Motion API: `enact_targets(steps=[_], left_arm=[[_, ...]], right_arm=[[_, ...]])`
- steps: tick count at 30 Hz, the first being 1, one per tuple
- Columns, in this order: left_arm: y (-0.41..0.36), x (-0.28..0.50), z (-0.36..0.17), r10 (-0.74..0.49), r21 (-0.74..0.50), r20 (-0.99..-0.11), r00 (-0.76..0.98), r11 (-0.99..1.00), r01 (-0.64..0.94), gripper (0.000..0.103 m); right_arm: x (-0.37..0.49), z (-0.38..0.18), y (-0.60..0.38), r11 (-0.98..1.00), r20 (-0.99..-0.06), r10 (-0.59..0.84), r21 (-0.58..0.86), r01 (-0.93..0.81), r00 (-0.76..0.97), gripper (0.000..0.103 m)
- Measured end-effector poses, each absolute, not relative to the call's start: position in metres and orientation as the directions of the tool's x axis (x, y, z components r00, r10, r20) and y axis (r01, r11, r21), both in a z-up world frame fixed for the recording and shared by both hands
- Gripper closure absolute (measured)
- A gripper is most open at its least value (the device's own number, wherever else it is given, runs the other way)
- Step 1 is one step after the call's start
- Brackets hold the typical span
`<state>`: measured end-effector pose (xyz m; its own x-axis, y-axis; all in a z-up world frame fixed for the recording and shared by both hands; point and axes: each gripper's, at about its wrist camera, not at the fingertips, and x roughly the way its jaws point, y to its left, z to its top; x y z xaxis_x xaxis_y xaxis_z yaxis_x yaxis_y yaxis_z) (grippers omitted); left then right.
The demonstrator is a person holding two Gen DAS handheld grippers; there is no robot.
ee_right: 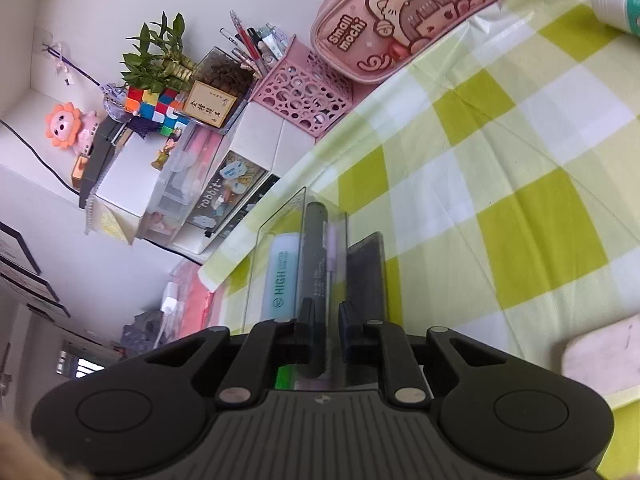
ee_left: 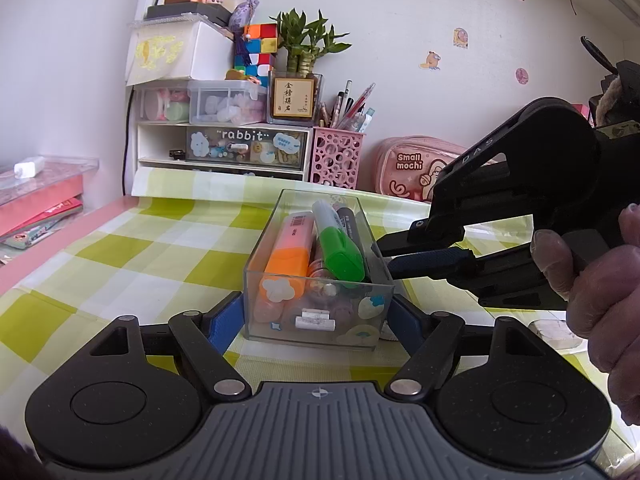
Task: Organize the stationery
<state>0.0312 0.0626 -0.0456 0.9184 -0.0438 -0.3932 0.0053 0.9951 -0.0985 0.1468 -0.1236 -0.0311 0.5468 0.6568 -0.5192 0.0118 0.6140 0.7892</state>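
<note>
A clear plastic box (ee_left: pixel 318 276) of markers sits mid-table on a green checked cloth (ee_left: pixel 132 248). The left gripper (ee_left: pixel 318 316) clamps its near end. The right gripper (ee_right: pixel 324 332), nearly closed, straddles the box's right wall (ee_right: pixel 340 264) beside a grey marker (ee_right: pixel 314 256). The box looks light, rigid and slippery; hold its side walls.

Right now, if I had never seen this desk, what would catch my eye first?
Probably the clear box at the middle of the green-checked tablecloth, clamped at its near end by the left hand-held gripper and packed with an orange highlighter and a green one. Behind it stand a pink pen holder and a pink "Small mochi" pencil case.
</note>
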Motion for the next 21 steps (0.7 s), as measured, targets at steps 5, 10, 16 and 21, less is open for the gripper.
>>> enact_targets(steps=[5, 10, 16, 21], left_arm=[[0.062, 0.031, -0.046, -0.044, -0.099, -0.393, 0.919, 0.995, 0.005, 0.028], [0.062, 0.031, -0.046, -0.043, -0.097, -0.395, 0.918, 0.995, 0.004, 0.028], [0.061, 0.032, -0.046, -0.038, -0.096, -0.399, 0.916, 0.995, 0.0, 0.029], [0.062, 0.033, -0.046, -0.045, -0.101, -0.402, 0.914, 0.995, 0.004, 0.029]], right_arm=[[0.144, -0.026, -0.122, 0.723, -0.604, 0.539, 0.689, 0.045, 0.587, 0.088], [0.149, -0.029, -0.13, 0.73, -0.623, 0.524, 0.68, 0.071, 0.581, 0.086], [0.151, -0.028, -0.117, 0.758, -0.634, 0.523, 0.652, 0.029, 0.569, 0.085], [0.148, -0.033, -0.124, 0.714, -0.606, 0.55, 0.698, 0.054, 0.574, 0.083]])
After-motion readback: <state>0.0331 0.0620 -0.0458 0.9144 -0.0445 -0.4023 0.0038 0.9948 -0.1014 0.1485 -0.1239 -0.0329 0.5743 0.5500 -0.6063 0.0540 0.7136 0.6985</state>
